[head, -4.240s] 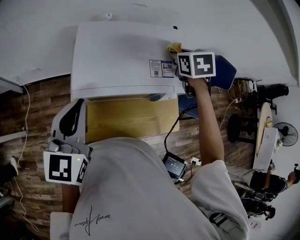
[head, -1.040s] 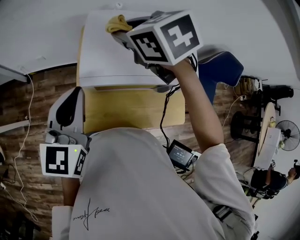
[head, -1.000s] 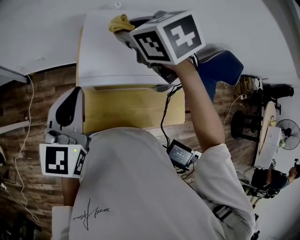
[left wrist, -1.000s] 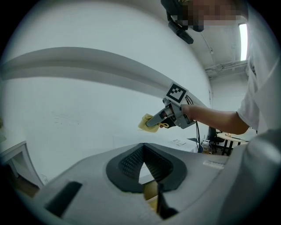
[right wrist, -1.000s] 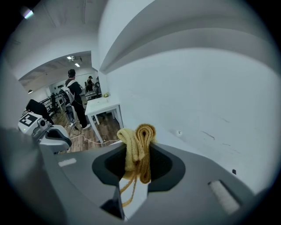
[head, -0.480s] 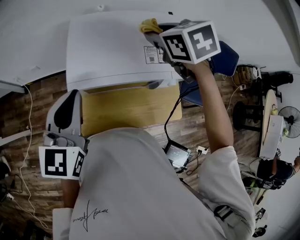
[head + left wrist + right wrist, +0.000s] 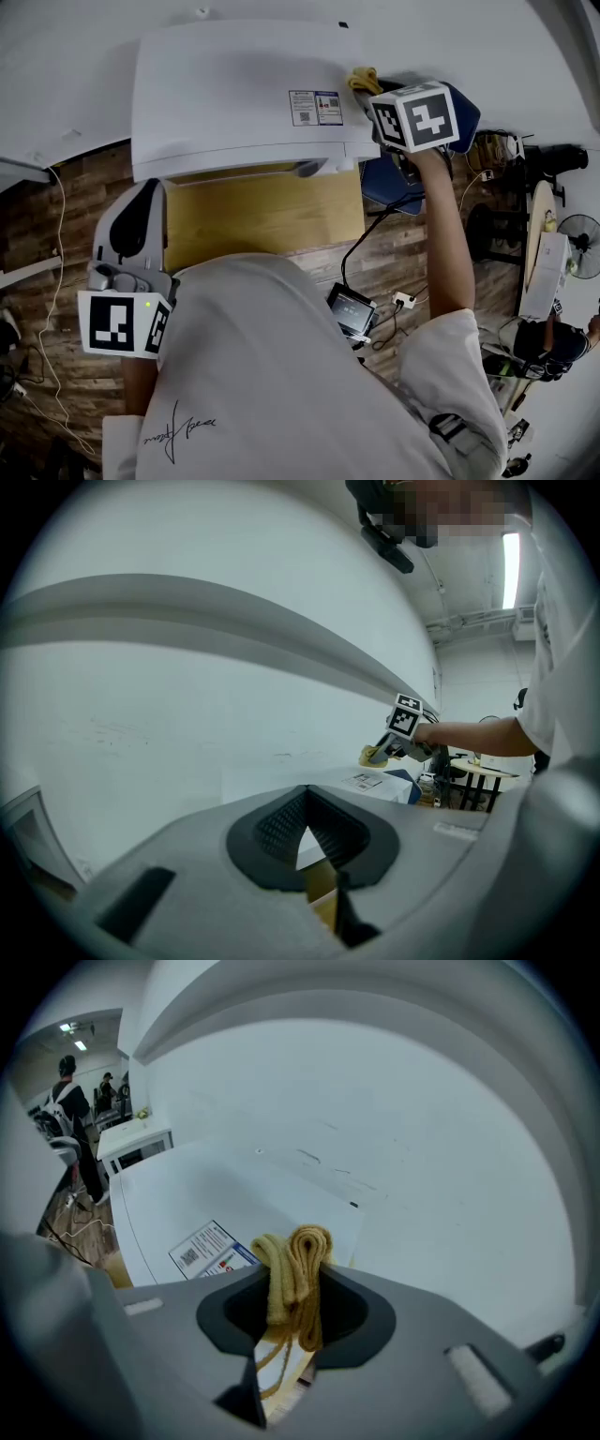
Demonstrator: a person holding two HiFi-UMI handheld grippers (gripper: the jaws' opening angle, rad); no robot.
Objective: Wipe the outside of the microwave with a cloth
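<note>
The white microwave (image 7: pixel 225 94) fills the top of the head view, with a printed label (image 7: pixel 315 108) on its top panel. A folded yellow cloth (image 7: pixel 364 81) rests at the top's back right corner, and my right gripper (image 7: pixel 369 88) is shut on it. In the right gripper view the cloth (image 7: pixel 298 1274) bulges up between the jaws above the microwave top (image 7: pixel 187 1199). My left gripper (image 7: pixel 142 211) hangs low at the left, beside the table. Its jaws are shut with nothing in them (image 7: pixel 305 832). The left gripper view shows the cloth (image 7: pixel 372 756) far off.
The microwave stands on a light wooden table (image 7: pixel 262 220) against a white wall (image 7: pixel 84 66). A blue chair (image 7: pixel 459 122) is right of it. A small screen device (image 7: pixel 351 322) and cables lie on the wood floor. People stand in the background (image 7: pixel 70 1101).
My right gripper has carried the cloth across the microwave top, from the back left to the back right corner. The left gripper has stayed put.
</note>
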